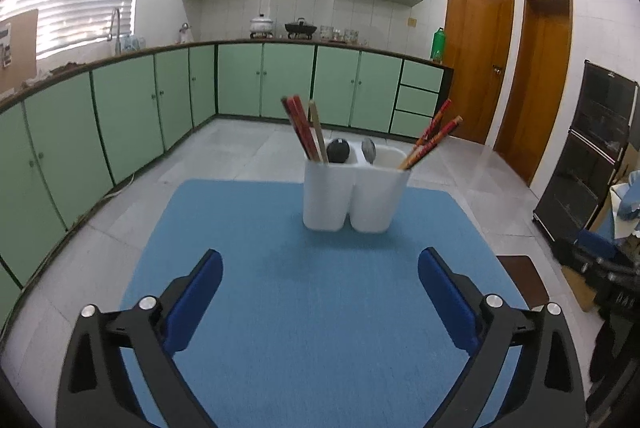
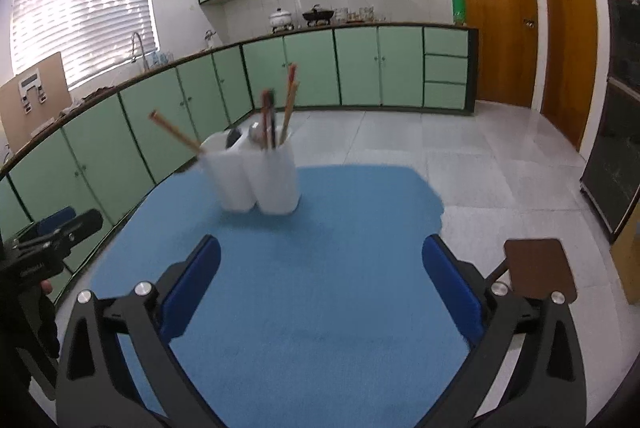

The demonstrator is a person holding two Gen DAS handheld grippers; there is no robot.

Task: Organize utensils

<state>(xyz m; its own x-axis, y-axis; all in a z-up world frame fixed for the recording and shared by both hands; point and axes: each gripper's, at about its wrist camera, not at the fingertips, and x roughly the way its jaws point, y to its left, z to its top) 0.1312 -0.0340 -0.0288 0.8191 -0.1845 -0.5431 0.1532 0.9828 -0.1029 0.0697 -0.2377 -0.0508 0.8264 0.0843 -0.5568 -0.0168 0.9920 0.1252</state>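
Observation:
A white two-compartment utensil holder (image 1: 354,197) stands on the blue mat (image 1: 296,308), ahead of my left gripper (image 1: 320,268), which is open and empty. The left compartment holds red chopsticks (image 1: 298,126), a pale chopstick and a black spoon (image 1: 338,151). The right compartment holds a grey spoon (image 1: 369,149) and red patterned chopsticks (image 1: 432,138). In the right wrist view the holder (image 2: 256,180) stands ahead and to the left of my right gripper (image 2: 320,264), also open and empty. My left gripper shows at that view's left edge (image 2: 56,236).
The mat's table stands in a kitchen with green cabinets (image 1: 160,108) along the wall. A brown stool seat (image 2: 538,266) sits beside the table's right edge. A black rack (image 1: 592,148) and clutter lie at the right.

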